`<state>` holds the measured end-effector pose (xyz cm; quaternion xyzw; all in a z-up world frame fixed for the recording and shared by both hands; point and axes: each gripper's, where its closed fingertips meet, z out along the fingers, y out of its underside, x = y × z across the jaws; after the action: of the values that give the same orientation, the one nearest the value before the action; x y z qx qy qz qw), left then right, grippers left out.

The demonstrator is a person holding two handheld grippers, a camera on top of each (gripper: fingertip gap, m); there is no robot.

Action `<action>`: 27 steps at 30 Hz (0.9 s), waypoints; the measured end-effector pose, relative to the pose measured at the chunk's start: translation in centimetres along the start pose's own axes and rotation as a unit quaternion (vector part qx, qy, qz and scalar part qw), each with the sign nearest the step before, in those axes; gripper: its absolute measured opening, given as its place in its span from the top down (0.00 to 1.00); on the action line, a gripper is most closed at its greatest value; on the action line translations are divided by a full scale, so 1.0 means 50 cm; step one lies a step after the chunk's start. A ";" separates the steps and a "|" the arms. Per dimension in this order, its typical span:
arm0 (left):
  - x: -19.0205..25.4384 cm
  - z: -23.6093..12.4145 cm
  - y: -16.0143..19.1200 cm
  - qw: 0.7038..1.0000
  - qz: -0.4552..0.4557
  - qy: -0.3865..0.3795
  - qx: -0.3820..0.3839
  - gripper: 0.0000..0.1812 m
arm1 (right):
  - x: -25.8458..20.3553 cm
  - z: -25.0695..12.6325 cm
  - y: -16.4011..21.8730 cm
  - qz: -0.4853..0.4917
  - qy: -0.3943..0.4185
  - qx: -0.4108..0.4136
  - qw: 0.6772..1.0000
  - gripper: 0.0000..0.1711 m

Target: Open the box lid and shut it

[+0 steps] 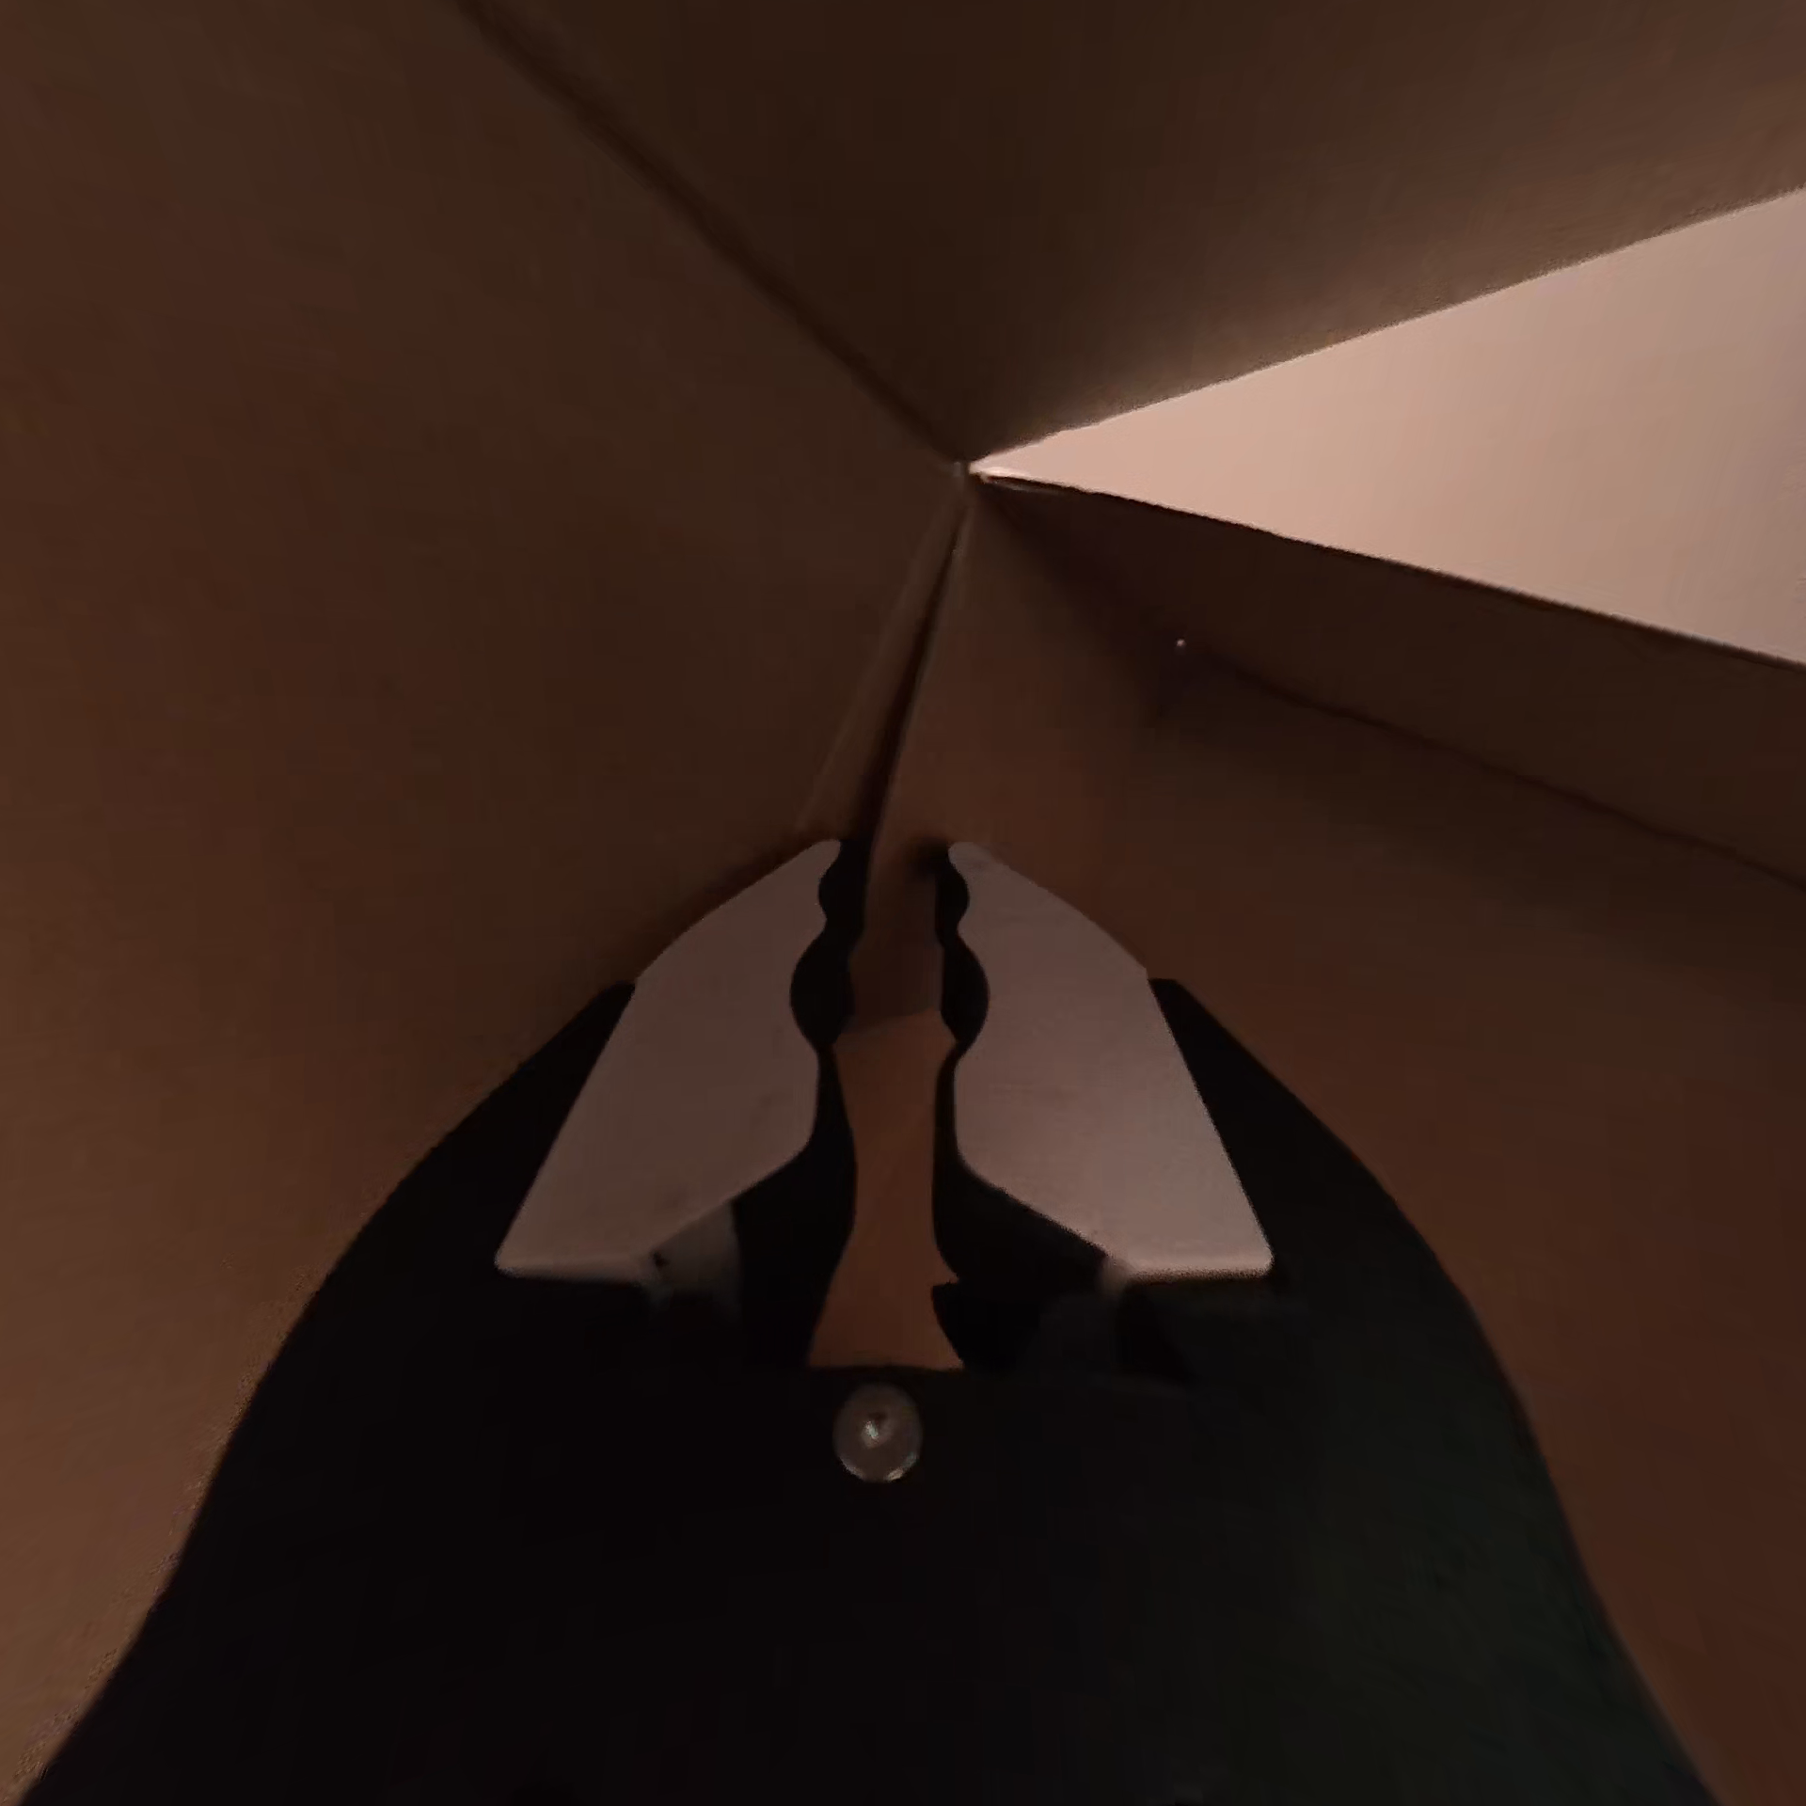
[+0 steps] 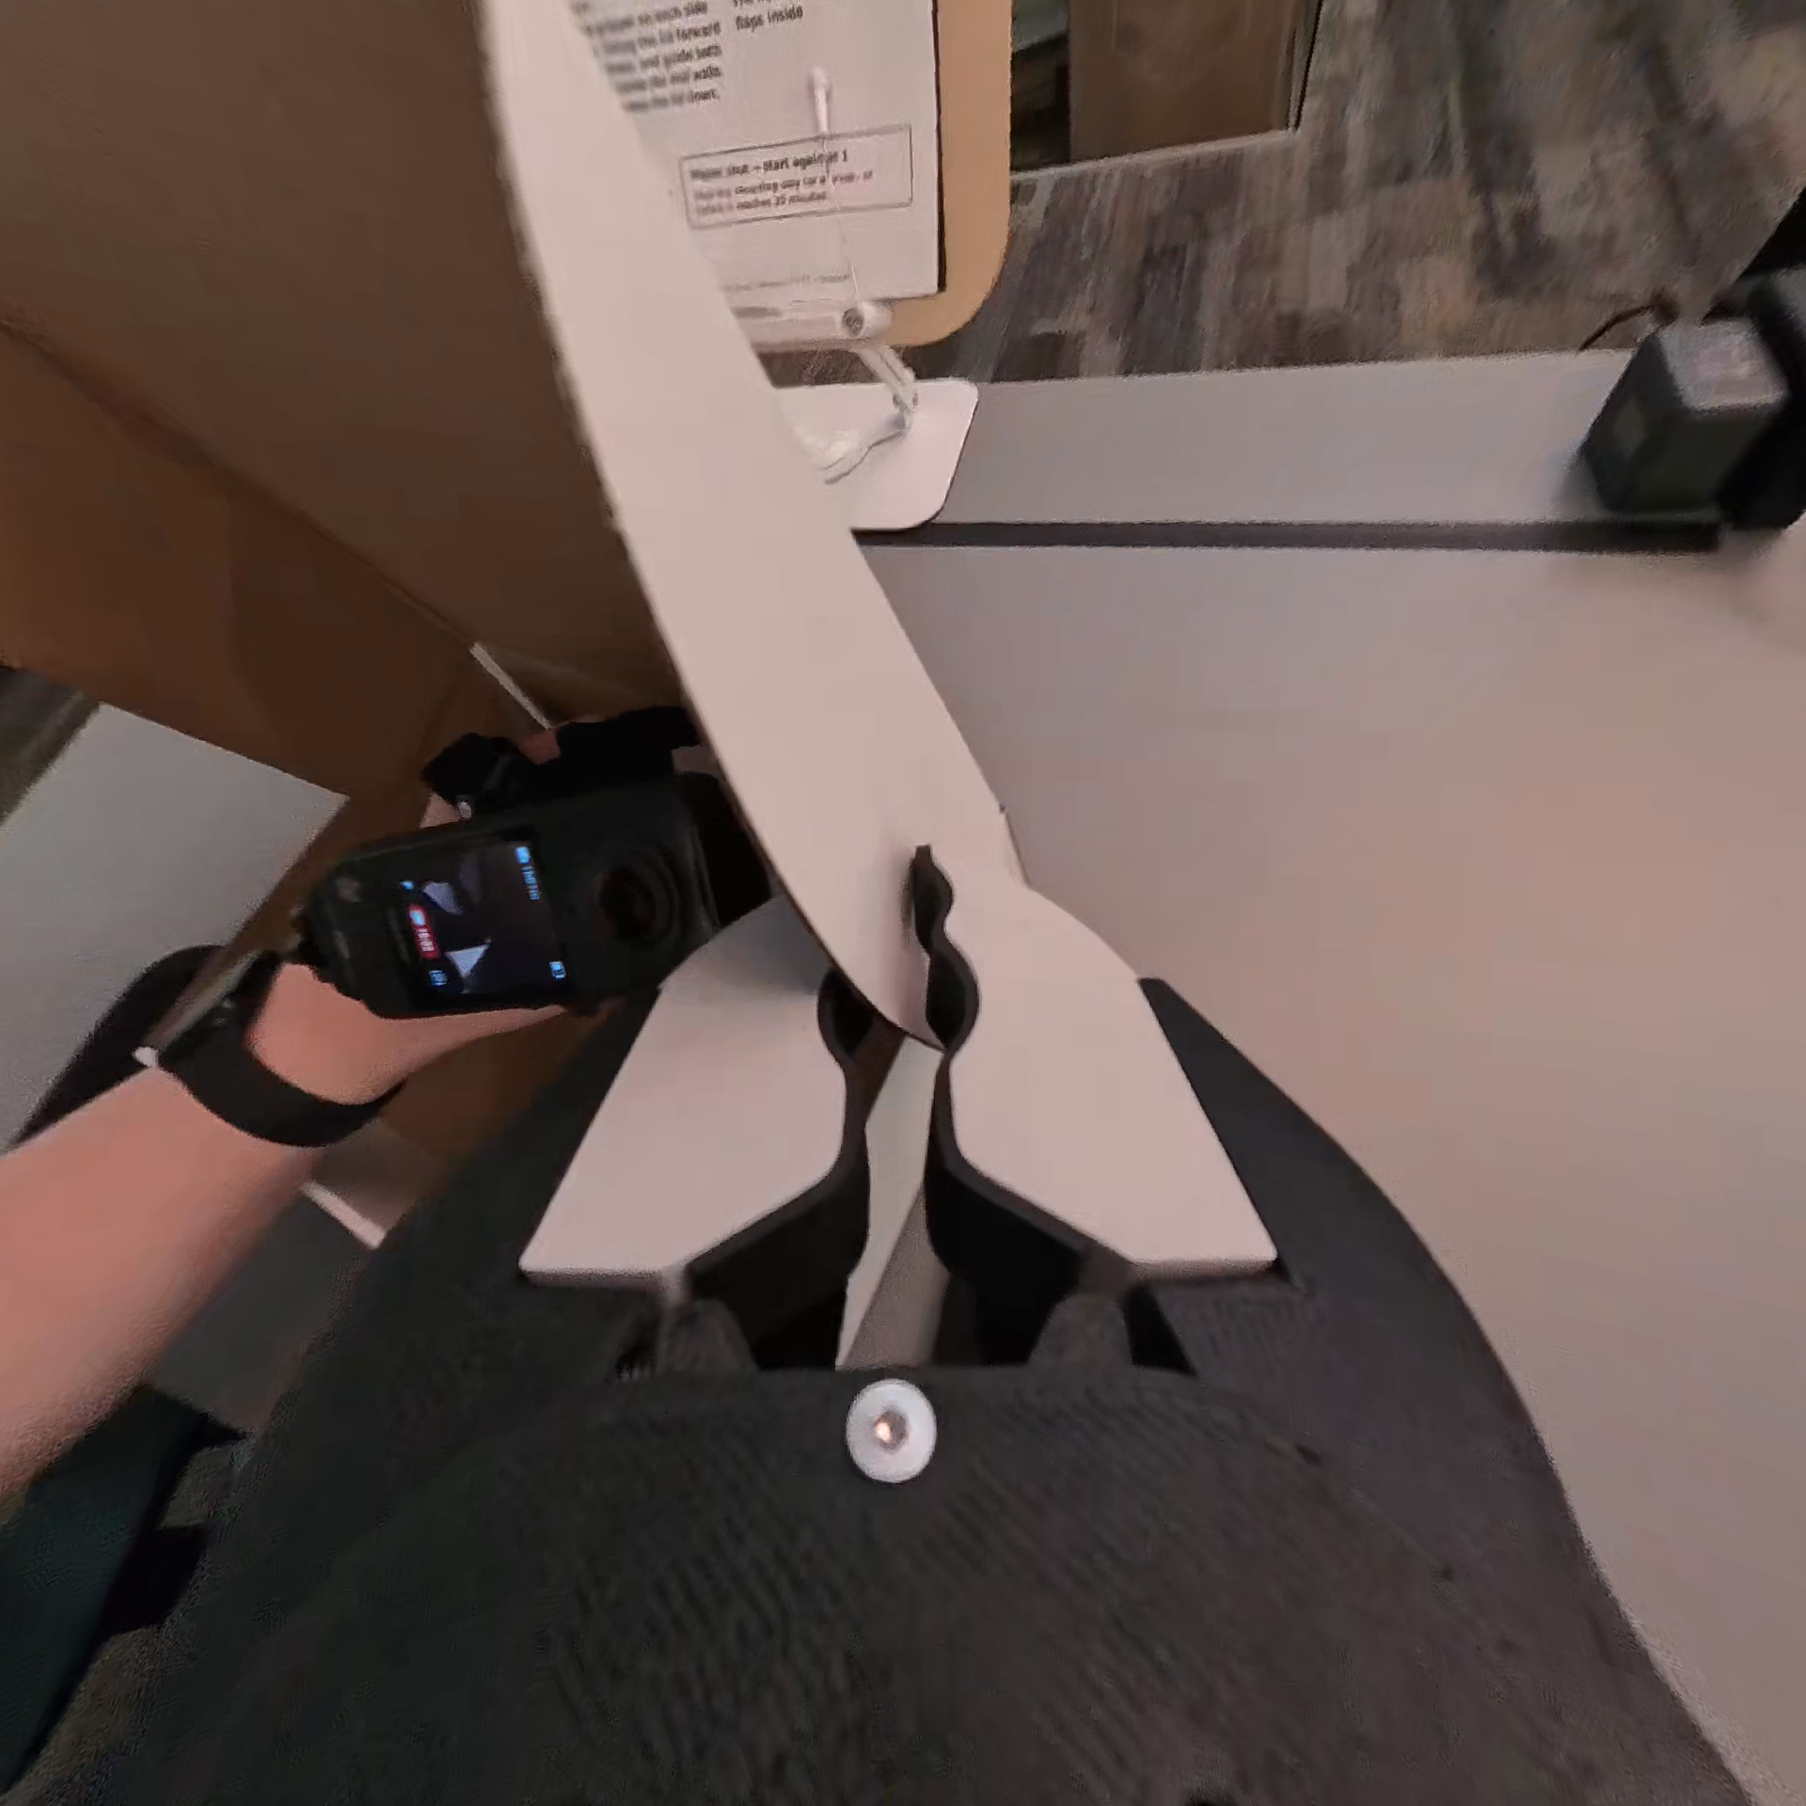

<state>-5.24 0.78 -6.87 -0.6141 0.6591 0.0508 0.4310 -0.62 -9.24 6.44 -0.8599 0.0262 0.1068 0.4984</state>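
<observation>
The cardboard box is brown inside (image 2: 244, 293) and white outside. Its lid (image 2: 762, 586) is raised and curves over the box. My right gripper (image 2: 894, 987) is shut on the lid's white side edge, with one finger on each face. In the left wrist view I look into the dim inside of the box (image 1: 391, 586), with the lid's underside (image 1: 1075, 195) above and a bright gap (image 1: 1466, 469) at the right. My left gripper (image 1: 891, 860) is shut on a brown cardboard flap (image 1: 884, 1153) in the box corner. Its camera (image 2: 547, 909) and the hand (image 2: 342, 1036) holding it show under the lid.
The box stands on a grey table (image 2: 1368, 880). A black block-shaped device (image 2: 1691, 420) sits at the far right edge. A printed sheet (image 2: 811, 147) on a cardboard stand with a white cord stands behind the lid. Patterned carpet (image 2: 1368, 195) lies beyond.
</observation>
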 end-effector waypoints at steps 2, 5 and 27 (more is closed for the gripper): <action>-0.011 0.005 0.006 1.000 -0.002 -0.007 0.000 0.93 | -0.011 0.011 0.002 0.013 -0.003 -0.027 1.000 0.96; -0.024 0.010 0.011 1.000 -0.012 -0.010 -0.007 0.93 | -0.026 0.023 -0.004 0.051 -0.012 -0.046 0.998 0.94; -0.088 0.048 0.031 0.993 -0.109 0.025 0.028 0.95 | -0.055 0.107 -0.069 0.225 -0.004 -0.024 0.974 0.88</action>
<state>-5.88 5.94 -6.30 -0.6715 0.5996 -0.0301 0.4343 -3.64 -3.06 7.39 -0.8433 0.2146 0.2199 0.4409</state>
